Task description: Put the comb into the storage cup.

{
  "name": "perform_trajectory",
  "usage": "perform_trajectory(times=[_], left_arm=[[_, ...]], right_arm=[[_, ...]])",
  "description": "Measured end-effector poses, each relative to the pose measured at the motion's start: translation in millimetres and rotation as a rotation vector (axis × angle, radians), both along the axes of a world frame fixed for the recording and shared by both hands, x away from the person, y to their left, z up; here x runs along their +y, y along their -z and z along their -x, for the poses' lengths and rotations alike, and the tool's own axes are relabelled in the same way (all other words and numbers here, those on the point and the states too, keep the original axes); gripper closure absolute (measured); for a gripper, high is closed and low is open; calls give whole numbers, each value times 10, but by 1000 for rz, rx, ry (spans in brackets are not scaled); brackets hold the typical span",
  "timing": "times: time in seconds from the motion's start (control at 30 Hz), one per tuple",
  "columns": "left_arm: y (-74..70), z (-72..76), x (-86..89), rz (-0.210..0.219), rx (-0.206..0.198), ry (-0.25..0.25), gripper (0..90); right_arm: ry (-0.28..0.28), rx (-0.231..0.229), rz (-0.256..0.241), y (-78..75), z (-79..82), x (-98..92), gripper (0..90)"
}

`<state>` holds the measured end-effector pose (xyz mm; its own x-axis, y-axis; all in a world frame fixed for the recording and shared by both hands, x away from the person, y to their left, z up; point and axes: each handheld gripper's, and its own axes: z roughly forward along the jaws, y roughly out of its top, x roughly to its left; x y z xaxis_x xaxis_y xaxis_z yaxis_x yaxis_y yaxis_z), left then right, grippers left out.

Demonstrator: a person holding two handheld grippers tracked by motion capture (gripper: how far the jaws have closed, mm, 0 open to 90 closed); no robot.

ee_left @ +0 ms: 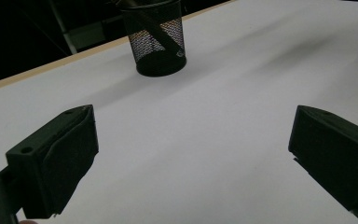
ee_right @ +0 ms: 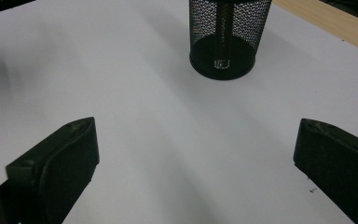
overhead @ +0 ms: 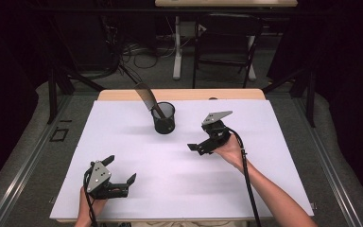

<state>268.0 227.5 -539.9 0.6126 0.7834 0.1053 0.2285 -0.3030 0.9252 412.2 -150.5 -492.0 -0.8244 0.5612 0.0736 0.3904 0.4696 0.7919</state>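
High view. Item: black mesh cup [overhead: 163, 118] with a long flat dark tool [overhead: 149, 99] leaning out of it to its far left, standing on the white sheet [overhead: 264, 179]. Right gripper [overhead: 199, 147], jaws spread wide and holding nothing, sits near the cup, which is ahead of it and to its left. Left gripper [overhead: 121, 173], likewise wide and empty, rests close to the person; the cup lies well ahead of it and to its right. Judged step: the nearer right gripper closing in on the cup (or on the tool in it). Done well, it comes in level, jaws kept wide until they straddle the target, without nudging the light cup over.

Left gripper view. Mesh cup [ee_left: 159, 41] far ahead, slightly left of the gap between the jaws; tool [ee_left: 154, 29] slants inside it. Jaws stand wide apart over bare sheet.

Right gripper view. Mesh cup [ee_right: 225, 37] ahead, a little right of centre, apart from both jaws. Tool's shaft [ee_right: 223, 29] shows upright through the mesh. Jaws wide, nothing between them.
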Motion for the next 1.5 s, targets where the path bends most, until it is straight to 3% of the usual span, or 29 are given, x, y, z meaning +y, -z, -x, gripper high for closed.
perform_trajectory(times=[0.7, 1.13, 1.5], left_arm=[[1, 2, -6, -2, -1, 2, 15], [-3, 11, -3, -4, 0, -5, 16], [-1, 13, -7, -4, 2, -4, 16]], right_arm=[[25, 13, 38, 47, 305, -318, 0], [46, 1, 23, 7, 502, -494, 0], [74, -4, 32, 76, 701, -672, 0]])
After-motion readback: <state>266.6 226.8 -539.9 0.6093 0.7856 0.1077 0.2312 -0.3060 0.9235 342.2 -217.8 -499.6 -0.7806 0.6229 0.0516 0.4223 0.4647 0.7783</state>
